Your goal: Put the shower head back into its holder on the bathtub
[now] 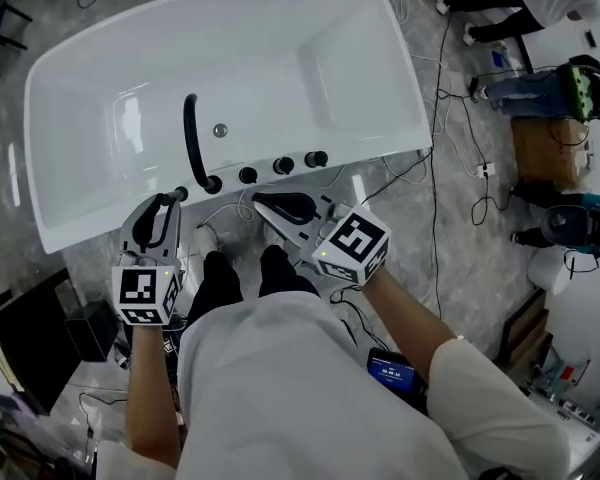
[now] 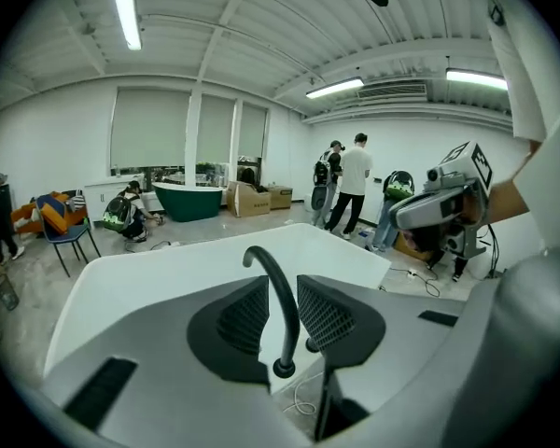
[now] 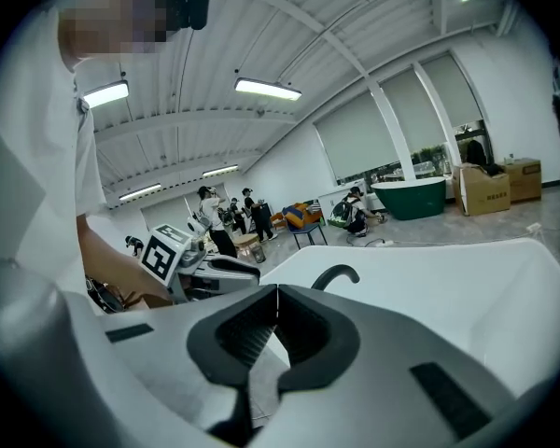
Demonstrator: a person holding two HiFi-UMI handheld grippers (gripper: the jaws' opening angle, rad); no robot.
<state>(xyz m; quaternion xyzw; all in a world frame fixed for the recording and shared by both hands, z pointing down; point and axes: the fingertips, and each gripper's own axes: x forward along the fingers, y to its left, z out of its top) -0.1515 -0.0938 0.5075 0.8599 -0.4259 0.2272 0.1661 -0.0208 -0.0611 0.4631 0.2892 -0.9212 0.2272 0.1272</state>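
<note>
Black on the white tub's rim beside the spout, a small piece looks like the shower head seated in its holder, which would explain the left hand-held gripper with jaws apart, empty, and the right hand-held gripper pinched closed on nothing.

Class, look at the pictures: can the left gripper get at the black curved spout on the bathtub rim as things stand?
Probably yes. The left gripper hangs just short of the spout, jaws apart and empty, with the spout lined up in the gap and nothing in the way.
</note>
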